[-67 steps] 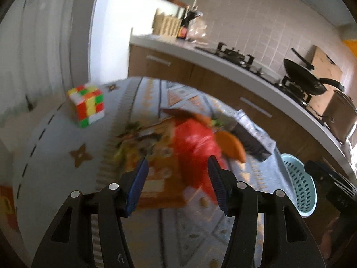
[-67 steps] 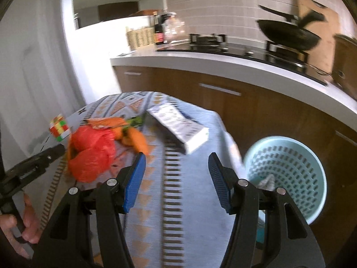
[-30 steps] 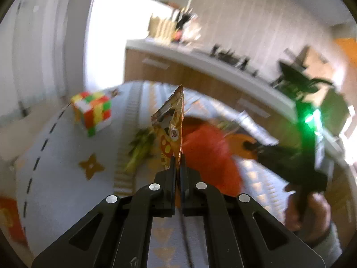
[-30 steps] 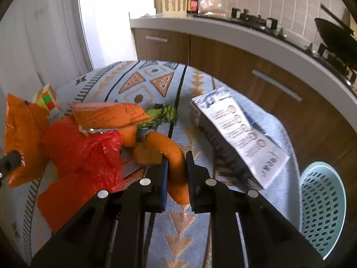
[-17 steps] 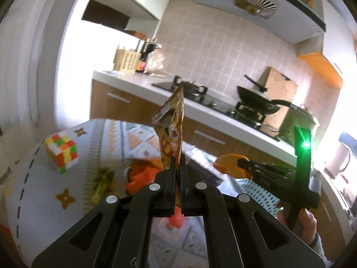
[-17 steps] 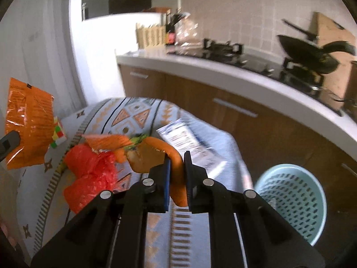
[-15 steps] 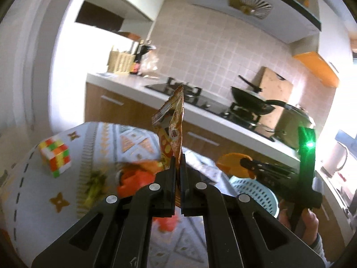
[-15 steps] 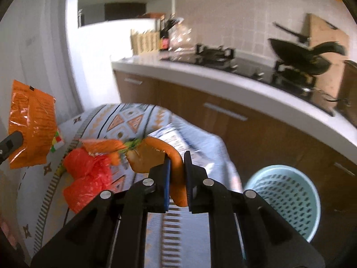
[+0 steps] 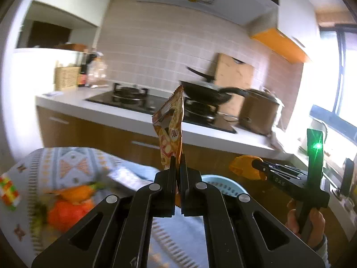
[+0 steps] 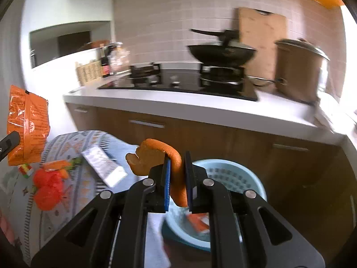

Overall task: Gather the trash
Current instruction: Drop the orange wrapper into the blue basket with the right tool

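Observation:
My left gripper (image 9: 177, 165) is shut on an orange snack wrapper (image 9: 171, 129), held upright in the air; the wrapper also shows in the right wrist view (image 10: 28, 122). My right gripper (image 10: 177, 167) is shut on a piece of orange peel (image 10: 160, 156), held above the light blue basket (image 10: 236, 174), which has some trash inside. In the left wrist view the right gripper (image 9: 258, 167) with the peel (image 9: 243, 167) hovers right of the basket (image 9: 221, 183). A red plastic bag (image 10: 48, 189) and a white-grey packet (image 10: 102, 163) lie on the table.
A patterned tablecloth (image 9: 55, 165) covers the table at left, with a Rubik's cube (image 9: 9, 189) and vegetable scraps (image 9: 75, 192) on it. A kitchen counter (image 10: 200, 109) with stove, wok (image 10: 221, 51) and pot (image 10: 299, 69) runs behind.
Both grippers closed on their items, lifted them off the table and swung right toward the basket. The right gripper with the peel now hangs over the basket.

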Demonstrator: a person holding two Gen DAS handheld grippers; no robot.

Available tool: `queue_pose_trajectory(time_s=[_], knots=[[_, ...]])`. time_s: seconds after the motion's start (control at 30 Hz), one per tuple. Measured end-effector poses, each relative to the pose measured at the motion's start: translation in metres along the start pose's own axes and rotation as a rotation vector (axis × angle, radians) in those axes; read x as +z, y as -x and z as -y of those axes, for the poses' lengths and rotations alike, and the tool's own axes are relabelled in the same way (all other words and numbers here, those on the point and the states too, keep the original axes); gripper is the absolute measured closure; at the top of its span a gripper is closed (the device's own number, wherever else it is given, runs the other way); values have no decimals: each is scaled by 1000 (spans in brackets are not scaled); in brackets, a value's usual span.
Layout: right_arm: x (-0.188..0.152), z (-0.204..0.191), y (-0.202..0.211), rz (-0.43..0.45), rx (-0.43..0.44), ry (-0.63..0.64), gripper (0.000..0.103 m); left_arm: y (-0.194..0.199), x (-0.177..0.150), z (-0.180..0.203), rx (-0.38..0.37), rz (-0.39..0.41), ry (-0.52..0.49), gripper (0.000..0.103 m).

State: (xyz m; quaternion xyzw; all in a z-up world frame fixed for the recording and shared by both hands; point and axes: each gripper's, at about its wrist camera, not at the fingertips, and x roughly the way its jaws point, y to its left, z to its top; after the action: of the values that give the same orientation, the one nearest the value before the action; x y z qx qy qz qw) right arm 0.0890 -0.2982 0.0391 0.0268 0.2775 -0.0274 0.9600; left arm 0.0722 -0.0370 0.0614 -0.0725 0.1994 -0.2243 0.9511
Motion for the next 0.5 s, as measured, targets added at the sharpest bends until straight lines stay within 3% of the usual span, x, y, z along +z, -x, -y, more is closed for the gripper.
queue_pose_trajectory(time_s=[0.33, 0.5], knots=[[-32, 72, -19, -78, -90, -112, 94, -83, -19, 57, -149, -131, -21, 102], [-59, 98, -47, -168, -107, -164, 94, -126, -40, 73, -184, -222, -23, 102]])
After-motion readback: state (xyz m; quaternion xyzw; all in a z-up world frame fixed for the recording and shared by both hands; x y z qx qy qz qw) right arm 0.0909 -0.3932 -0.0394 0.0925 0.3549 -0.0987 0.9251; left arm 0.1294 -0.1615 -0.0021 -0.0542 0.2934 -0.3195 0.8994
